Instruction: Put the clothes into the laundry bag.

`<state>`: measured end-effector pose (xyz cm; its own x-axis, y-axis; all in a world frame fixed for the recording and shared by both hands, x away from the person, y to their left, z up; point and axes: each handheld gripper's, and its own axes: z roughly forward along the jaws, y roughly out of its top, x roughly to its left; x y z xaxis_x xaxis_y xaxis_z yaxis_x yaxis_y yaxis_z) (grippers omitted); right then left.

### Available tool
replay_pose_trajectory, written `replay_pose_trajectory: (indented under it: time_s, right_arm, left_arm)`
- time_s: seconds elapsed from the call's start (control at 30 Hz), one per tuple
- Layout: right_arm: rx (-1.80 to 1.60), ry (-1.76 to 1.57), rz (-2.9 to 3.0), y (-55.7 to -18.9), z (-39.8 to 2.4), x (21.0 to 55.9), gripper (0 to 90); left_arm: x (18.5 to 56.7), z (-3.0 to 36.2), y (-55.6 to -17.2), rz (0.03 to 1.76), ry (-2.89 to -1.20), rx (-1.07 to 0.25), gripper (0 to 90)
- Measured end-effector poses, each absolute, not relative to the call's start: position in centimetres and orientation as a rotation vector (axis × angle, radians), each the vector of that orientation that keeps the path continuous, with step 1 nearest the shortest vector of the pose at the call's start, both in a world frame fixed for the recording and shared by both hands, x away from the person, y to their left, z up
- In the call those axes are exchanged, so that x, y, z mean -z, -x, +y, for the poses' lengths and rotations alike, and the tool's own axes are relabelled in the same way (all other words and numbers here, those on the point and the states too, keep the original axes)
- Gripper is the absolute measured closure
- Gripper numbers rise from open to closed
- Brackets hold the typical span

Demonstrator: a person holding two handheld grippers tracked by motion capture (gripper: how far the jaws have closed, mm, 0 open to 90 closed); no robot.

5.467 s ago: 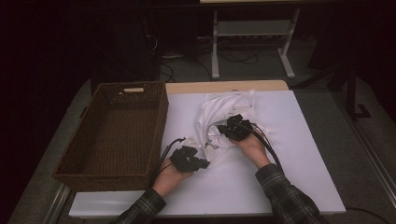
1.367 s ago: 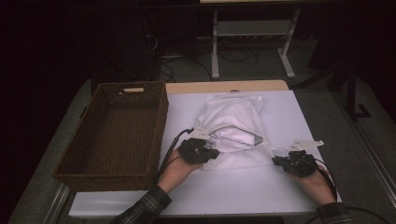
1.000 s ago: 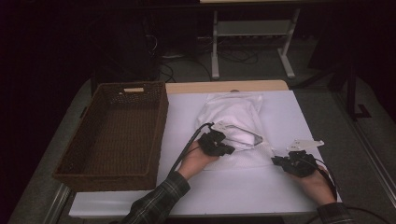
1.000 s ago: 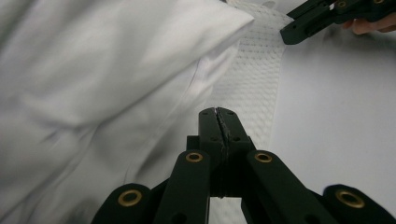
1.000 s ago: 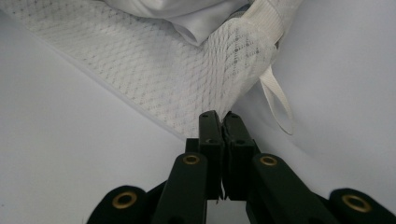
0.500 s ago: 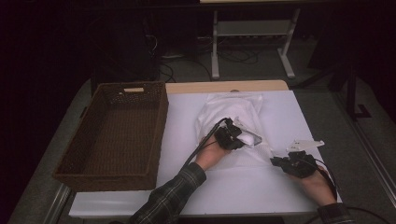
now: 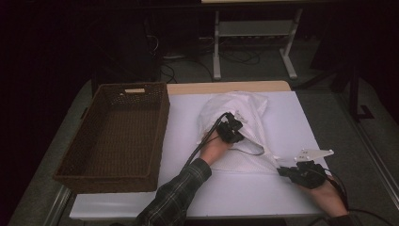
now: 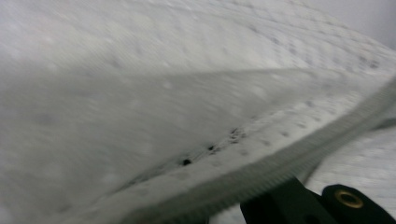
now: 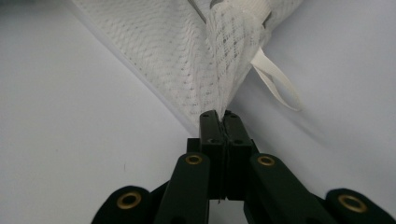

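Meanwhile, left gripper [image 7: 234,130] deep inside mesh bag [image 7: 244,106]

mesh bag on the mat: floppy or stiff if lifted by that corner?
Likely floppy: the mesh bag lies crumpled, and its corner bunches into folds where the right gripper pinches it. Probably light, being thin open netting. Its loose strap would likely dangle.
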<state>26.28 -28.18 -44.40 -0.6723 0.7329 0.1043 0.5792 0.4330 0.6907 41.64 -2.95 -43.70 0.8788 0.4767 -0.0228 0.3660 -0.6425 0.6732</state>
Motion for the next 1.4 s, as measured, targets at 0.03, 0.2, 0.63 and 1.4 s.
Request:
replay_pose_trajectory:
  time_s: [0.03, 0.2, 0.63, 1.4]
  right_arm:
    - [-1.068, -1.151, 2.472, -26.1, -28.3, 44.4, 89.0]
    - [-1.083, -1.173, 2.465, -25.5, -29.0, 44.6, 88.9]
    - [-1.090, -1.213, 2.434, -25.9, -29.2, 44.9, 63.6]
    - [-1.130, -1.176, 2.321, -26.7, -28.7, 45.3, 17.7]
  left_arm:
    - [43.7, -3.0, -41.7, 0.609, -2.330, -0.210, 90.0]
    - [43.8, -3.4, -41.7, 0.612, -2.322, -0.202, 89.9]
    - [42.5, -1.9, -39.8, 0.591, -2.321, -0.049, 76.3]
    - [38.8, 6.3, -37.0, 0.631, -2.197, -0.081, 51.2]
